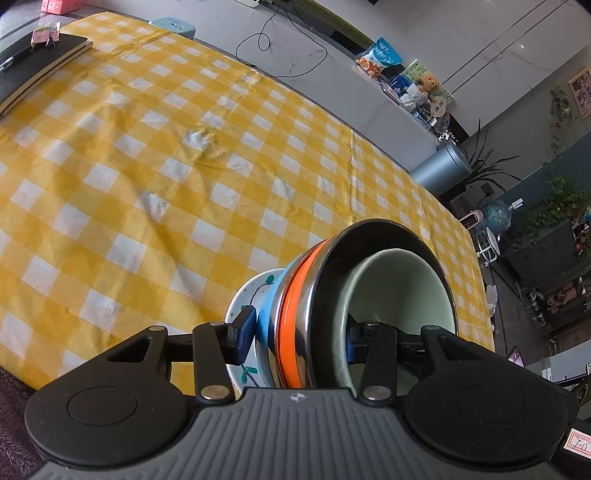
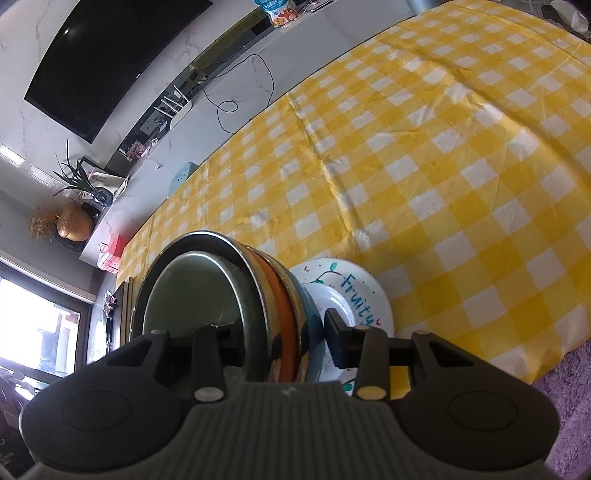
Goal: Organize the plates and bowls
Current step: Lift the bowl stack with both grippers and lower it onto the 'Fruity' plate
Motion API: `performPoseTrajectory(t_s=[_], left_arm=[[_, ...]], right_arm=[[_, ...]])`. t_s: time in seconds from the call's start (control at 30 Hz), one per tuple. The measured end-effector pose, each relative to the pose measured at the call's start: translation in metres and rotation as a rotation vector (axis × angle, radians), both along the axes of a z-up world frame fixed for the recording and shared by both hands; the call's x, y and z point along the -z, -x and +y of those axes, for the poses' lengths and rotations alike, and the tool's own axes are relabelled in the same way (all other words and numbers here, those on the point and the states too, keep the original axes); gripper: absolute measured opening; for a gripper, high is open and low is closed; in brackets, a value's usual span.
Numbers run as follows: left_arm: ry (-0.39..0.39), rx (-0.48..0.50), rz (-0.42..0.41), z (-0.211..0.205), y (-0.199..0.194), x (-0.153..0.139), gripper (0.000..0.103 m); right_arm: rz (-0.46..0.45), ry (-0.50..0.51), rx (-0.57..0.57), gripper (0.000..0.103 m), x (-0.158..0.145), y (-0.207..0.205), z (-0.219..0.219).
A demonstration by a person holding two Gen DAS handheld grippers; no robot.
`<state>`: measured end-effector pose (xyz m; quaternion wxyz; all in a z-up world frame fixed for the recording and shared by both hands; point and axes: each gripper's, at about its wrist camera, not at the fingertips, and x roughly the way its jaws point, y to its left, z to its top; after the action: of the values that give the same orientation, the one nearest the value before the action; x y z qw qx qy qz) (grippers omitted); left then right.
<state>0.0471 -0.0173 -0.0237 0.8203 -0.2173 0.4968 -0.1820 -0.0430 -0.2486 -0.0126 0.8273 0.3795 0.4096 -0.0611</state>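
left gripper [image 1: 299, 338]: I see my jaws clamped across stack [image 1: 295, 325]
right gripper [image 2: 284, 338]: my jaws clamped across same stack [image 2: 280, 317], opposite side

Worktop: large table, fully draped; its own surface is hidden.
Cover: yellow-and-white checked tablecloth [image 1: 207, 155], wrinkled, with creases running across it; in the right wrist view [image 2: 443, 166] its edge hangs over the near side.
Far left corner: black notebook [image 1: 40, 62] lying flat on the cloth, a dark pen [image 1: 14, 59] along its cover, a small crumpled pink wrapper [image 1: 46, 35] at its far end.
Near edge: white ceramic plate with green leaf drawings and blue "Fruity" lettering [image 2: 354, 291]; whether it rests on the cloth or sits just above it cannot be told.
On the plate: nested bowls stacked.
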Motion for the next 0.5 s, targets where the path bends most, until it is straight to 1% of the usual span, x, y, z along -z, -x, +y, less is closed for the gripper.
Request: performPoseTrajectory(t_s=[0.37, 0.5], left_arm=[[0.014, 0.015, 0.061, -0.011, -0.013, 0.024, 0.05], [0.015, 0.013, 0.061, -0.01, -0.016, 0.029, 0.051]], right_arm=[[0.052, 0.015, 0.03, 0.039, 0.017, -0.011, -0.012], [0.056, 0.018, 0.027, 0.04, 0.022, -0.015, -0.012]])
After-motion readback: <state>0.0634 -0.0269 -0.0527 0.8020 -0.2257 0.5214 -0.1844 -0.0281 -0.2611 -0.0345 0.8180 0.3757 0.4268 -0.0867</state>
